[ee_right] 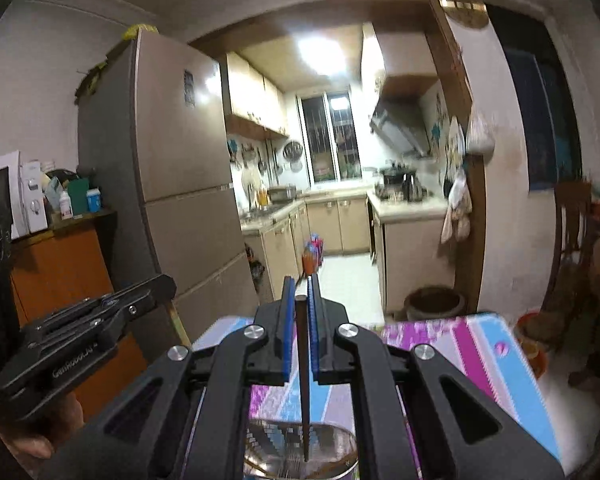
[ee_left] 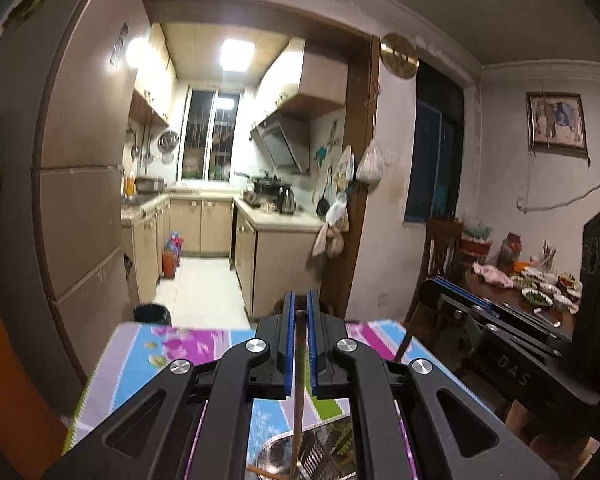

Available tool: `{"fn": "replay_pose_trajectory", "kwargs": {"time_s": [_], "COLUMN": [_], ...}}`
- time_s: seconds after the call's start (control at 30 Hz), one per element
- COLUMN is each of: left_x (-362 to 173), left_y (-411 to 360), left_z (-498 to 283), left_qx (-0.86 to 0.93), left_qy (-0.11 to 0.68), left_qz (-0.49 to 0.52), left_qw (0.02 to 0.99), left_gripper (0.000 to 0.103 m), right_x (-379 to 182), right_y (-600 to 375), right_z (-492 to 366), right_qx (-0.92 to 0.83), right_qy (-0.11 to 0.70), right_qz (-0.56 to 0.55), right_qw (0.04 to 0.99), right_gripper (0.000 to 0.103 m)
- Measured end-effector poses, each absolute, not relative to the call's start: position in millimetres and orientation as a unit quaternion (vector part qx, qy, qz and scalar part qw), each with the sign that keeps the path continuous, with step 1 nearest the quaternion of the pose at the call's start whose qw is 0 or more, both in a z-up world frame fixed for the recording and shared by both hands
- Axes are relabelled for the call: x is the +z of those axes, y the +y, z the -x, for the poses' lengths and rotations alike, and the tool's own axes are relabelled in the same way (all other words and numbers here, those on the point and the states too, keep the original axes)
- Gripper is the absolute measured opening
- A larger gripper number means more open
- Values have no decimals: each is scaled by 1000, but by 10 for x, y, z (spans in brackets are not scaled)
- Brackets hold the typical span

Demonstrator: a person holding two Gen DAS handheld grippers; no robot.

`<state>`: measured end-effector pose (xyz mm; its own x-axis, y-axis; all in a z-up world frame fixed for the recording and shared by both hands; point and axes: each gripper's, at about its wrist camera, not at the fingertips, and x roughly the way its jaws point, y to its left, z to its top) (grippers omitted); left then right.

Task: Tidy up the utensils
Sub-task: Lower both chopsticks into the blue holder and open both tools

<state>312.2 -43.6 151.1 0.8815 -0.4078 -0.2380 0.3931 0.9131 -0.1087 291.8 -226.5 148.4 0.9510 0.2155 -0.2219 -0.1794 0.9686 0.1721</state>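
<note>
My left gripper (ee_left: 300,312) is shut on a brown wooden chopstick (ee_left: 297,400) that hangs down between the blue pads toward a shiny metal container (ee_left: 312,456) on the flowered tablecloth (ee_left: 172,356). My right gripper (ee_right: 299,300) is shut on a dark chopstick (ee_right: 304,392), its tip hanging over the rim of a metal container (ee_right: 284,452) below. Each gripper shows in the other's view: the right one at the right of the left wrist view (ee_left: 480,320), the left one at the left of the right wrist view (ee_right: 100,312).
A tall fridge (ee_right: 172,184) stands left of the kitchen doorway. An orange cabinet (ee_right: 64,264) with a microwave is at far left. A dining table with dishes (ee_left: 540,292) and a wooden chair (ee_left: 440,256) stand at the right. A dark bin (ee_left: 152,314) sits beyond the table edge.
</note>
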Motion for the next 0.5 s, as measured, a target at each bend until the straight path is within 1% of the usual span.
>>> {"fn": "replay_pose_trajectory", "kwargs": {"time_s": [0.1,0.3,0.5], "left_x": [1270,987,839], "left_y": [-477,-564,-613], "left_z": [-3197,-3269,-3199], "left_qx": [-203,-191,-170], "left_qy": [152,174,168], "left_qz": [26,8,-13], "left_qw": [967,966,971], "left_gripper": [7,7,7], "right_x": [1295,1001,952], "right_y": [-2277,-2225,-2198], "right_z": [-2997,-3053,-3012], "right_qx": [107,106,98], "right_qy": [150,188,188], "right_qz": [-93,-95,-87], "right_qw": [978,972,973], "right_gripper": [5,5,6]}}
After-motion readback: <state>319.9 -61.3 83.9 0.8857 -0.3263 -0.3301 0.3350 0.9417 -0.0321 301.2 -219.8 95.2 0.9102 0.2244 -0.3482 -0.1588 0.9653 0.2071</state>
